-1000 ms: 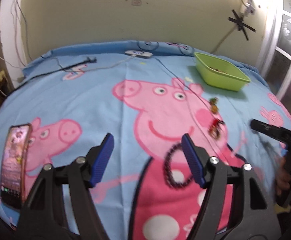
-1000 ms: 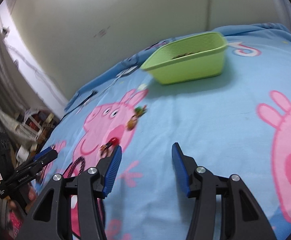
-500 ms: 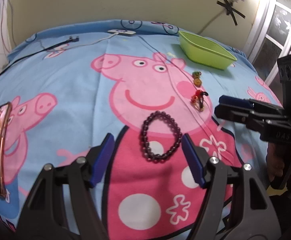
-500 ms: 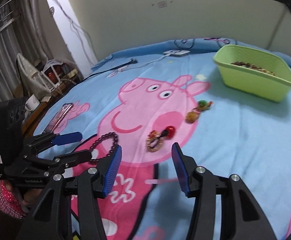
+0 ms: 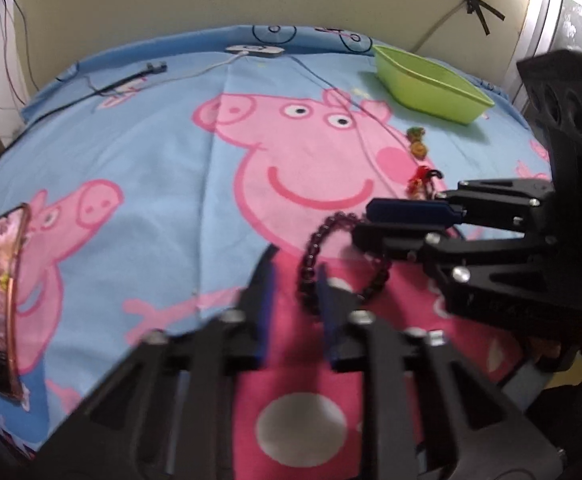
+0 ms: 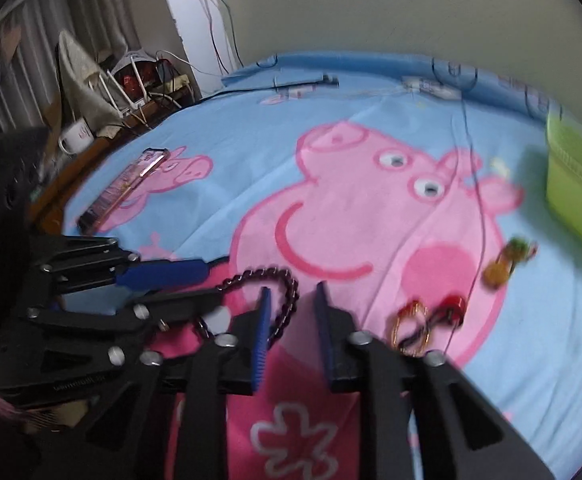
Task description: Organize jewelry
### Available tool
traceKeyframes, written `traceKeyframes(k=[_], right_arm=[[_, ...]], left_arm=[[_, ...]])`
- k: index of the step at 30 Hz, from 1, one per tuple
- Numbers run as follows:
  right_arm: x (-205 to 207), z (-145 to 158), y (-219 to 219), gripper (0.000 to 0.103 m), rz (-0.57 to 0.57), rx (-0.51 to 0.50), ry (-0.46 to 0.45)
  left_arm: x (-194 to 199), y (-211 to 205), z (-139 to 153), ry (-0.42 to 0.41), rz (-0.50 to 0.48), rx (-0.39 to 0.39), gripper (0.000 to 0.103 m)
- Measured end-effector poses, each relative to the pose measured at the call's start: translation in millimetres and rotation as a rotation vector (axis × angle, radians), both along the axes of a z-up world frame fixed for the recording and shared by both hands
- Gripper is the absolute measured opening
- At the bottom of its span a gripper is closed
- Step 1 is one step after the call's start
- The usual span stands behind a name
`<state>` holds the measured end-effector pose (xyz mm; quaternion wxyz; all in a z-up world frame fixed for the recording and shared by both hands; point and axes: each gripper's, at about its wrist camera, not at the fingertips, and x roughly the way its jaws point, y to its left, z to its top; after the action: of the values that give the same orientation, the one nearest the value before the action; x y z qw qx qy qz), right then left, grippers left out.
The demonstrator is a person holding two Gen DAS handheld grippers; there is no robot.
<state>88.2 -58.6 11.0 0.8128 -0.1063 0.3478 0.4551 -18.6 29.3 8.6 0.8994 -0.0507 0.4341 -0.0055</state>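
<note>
Step in hand: pickup of the bead bracelet [image 5: 311,244], which lies on the bed [image 5: 151,152] over the pink dress of the printed pig, well short of the green tub [image 5: 431,80]. The left gripper [image 5: 295,304] and the right gripper [image 6: 293,320] meet over it from opposite sides. Both sets of jaws have just been closing and now stand drawn close together, each with a stretch of beads between them. Motion blur hides the pad contact, so the grip is judged taken, not confirmed. The next move calls for a check that the strand is seated, then a joint lift without pulling the loop apart, and carriage toward the tub, presumed to be the collecting place. The left view shows the tub whole, the small green-and-yellow piece [image 5: 417,142] and the red piece [image 5: 421,180] beyond the bracelet. The right view cuts the tub at its edge, but shows a gold ring [image 6: 409,322] beside the red piece and a mug [image 6: 75,138] off the bed.
</note>
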Motion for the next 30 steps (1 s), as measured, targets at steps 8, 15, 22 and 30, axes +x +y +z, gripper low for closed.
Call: traceKeyframes(k=[8,15,22,30], right_arm=[[-22,17,16,0.0,0.099,0.039,-0.066],[59,79,-68,0.0,-0.106,0.267,-0.06],[141,93,-169,0.0,-0.39,0.358,-0.048],[204,40,-211,0.0,-0.617,0.292,0.052]], left_arm=[[3,23,16,-0.005,0.026,-0.097,0.007],[93,-19,94,-0.137,-0.1,-0.091,0.007],[218,-103,118,-0.15,-0.276,-0.162,0.007],[281,-154,78,0.015,-0.297,0.004,0.014]])
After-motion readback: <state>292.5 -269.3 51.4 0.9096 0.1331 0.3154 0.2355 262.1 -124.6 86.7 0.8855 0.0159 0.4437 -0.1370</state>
